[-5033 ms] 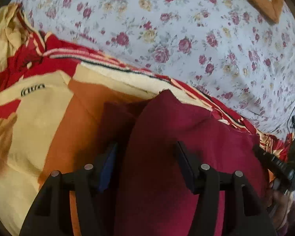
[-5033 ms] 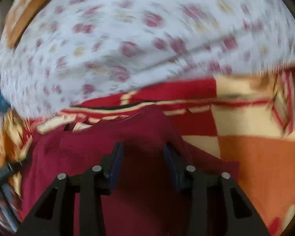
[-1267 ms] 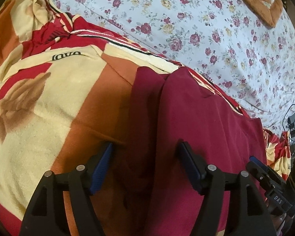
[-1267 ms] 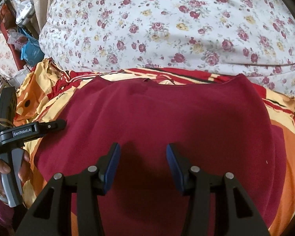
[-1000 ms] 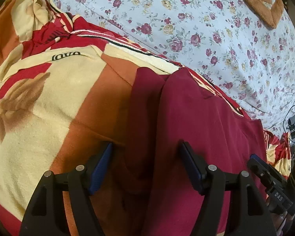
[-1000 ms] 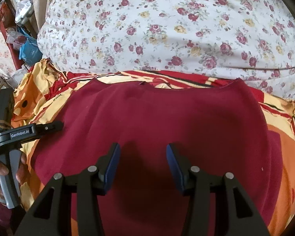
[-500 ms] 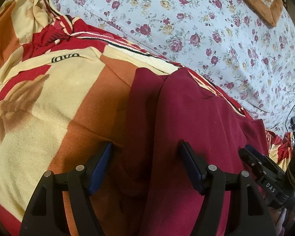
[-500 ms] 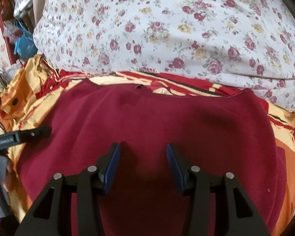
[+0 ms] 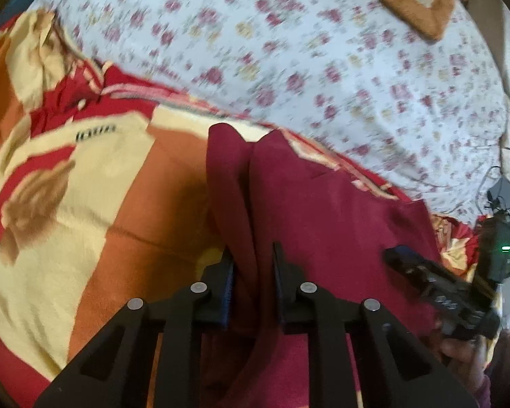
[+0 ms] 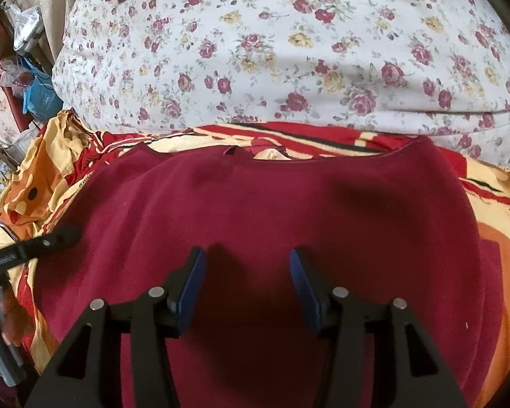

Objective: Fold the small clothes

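Observation:
A maroon garment (image 9: 340, 221) lies spread on a patterned blanket (image 9: 102, 187). My left gripper (image 9: 252, 255) is closing on the garment's left edge; a raised fold of the cloth is pinched between the pads. In the right wrist view the garment (image 10: 272, 197) lies flat and wide. My right gripper (image 10: 246, 255) hovers over its near middle with its jaws opening and nothing pinched between them. The right gripper (image 9: 425, 278) also shows at the right edge of the left wrist view, and the left gripper (image 10: 34, 241) appears at the left of the right wrist view.
A floral sheet (image 10: 289, 51) covers the bed beyond the blanket. A brown cushion (image 9: 418, 0) lies at the far corner. Bags and clutter (image 10: 23, 78) sit off the bed on the left. A person's hand (image 10: 10, 306) holds the left gripper's handle.
The left gripper has shut on the garment's left fold and lifted it a little. The right gripper has stayed above the cloth, its jaws slightly wider.

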`<state>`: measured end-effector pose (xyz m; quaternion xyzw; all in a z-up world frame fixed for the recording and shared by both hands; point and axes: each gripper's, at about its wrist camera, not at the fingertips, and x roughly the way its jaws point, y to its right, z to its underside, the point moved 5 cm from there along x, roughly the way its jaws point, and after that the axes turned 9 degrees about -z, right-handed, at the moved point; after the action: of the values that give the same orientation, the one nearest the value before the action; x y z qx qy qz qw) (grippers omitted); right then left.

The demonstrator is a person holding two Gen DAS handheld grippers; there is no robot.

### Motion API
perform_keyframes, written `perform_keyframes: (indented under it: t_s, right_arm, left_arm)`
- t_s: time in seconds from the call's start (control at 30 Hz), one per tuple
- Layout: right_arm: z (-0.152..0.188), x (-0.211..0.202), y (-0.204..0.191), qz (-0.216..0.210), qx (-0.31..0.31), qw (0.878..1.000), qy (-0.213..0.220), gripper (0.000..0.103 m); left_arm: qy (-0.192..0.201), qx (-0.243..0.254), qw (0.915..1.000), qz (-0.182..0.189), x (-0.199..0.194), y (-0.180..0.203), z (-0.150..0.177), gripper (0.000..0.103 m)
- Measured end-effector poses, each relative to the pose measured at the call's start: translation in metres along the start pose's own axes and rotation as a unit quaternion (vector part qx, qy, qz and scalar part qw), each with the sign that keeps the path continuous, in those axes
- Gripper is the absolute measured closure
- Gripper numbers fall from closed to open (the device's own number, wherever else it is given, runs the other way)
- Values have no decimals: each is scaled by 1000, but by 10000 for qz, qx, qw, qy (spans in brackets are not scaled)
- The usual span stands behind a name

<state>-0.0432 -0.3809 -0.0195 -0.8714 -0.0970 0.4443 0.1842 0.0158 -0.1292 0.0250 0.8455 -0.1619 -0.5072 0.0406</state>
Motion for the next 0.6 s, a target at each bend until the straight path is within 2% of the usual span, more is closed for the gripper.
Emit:
perform_keyframes:
  t_s: [0.13,0.27,0.4,0.47,0.53,0.6]
  right_arm:
    - [-2,-2,5,-112,217,9997,53,46]
    - [-4,-4,10,191,171,9996,111,47]
    - [-3,-10,15,141,271,9994,181,47]
    - [-3,-18,24,-67,573,9979,306,47]
    - [-2,-25,39,-510,1135,9911,467,47]
    - [2,-34,59,-1147,1937,9715,741,46]
  left_arm:
    - [63,167,9993,334,-22,25,-8,95]
    - [145,448,9970,608,-40,62,-9,95]
    - [124,669,9928,986,-53,103,-4,95]
    - [49,809,9899,1166,-53,124,3,95]
    - [-35,920,9873,1292,-48,143,11,95]
    - [-189,980,9849,1417,-39,156,21,95]
